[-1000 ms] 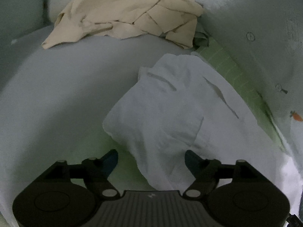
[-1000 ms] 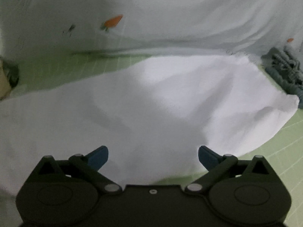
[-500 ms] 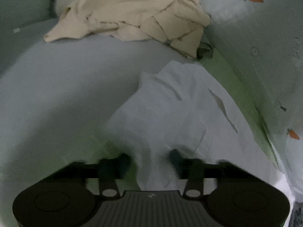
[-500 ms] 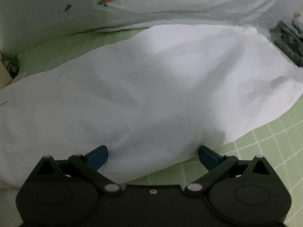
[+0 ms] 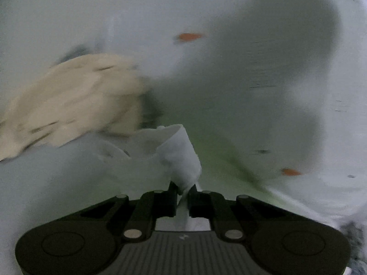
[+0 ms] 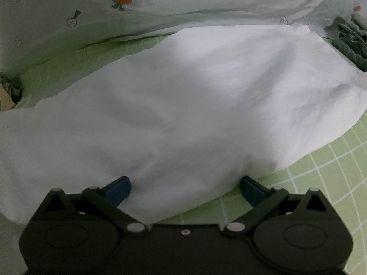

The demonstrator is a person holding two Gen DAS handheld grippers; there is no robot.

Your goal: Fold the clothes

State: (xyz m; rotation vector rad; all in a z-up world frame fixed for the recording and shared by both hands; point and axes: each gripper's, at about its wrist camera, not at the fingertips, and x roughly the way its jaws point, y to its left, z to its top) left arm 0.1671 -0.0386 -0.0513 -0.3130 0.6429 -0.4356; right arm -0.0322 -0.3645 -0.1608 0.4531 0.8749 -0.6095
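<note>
Lying on the green gridded sheet [image 6: 325, 183], the white garment [image 6: 195, 105] is spread with its long axis running from near left to far right in the right wrist view, its far-right end stopping just short of a dark knitted item [image 6: 351, 39]. A carrot-print quilt [image 6: 128, 11] is bunched along the far side, close behind the garment's far edge.

The left gripper [image 5: 182, 189] is seen clamped on a pinch of that white cloth, which stands up from between the closed fingers as a raised flap; the left view is blurred, so the exact part held cannot be told. A beige garment [image 5: 68, 107] is heaped to the far left of it, near the lifted flap.

The right gripper [image 6: 184, 189] is spread wide with nothing held, its blue fingers [image 6: 118, 189] set to either side of the garment's near edge, which lies right between them and can be taken by closing alone. That near edge is judged to be the relation on which the coming move turns: the right gripper is the nearer one to it, while the left one already has cloth.

Open sheet is shown to the near right, so room for carrying or laying a fold is judged best there; the far side is hemmed in by the quilt, and the far left by the beige heap. How many folds the garment already bears cannot be told.
</note>
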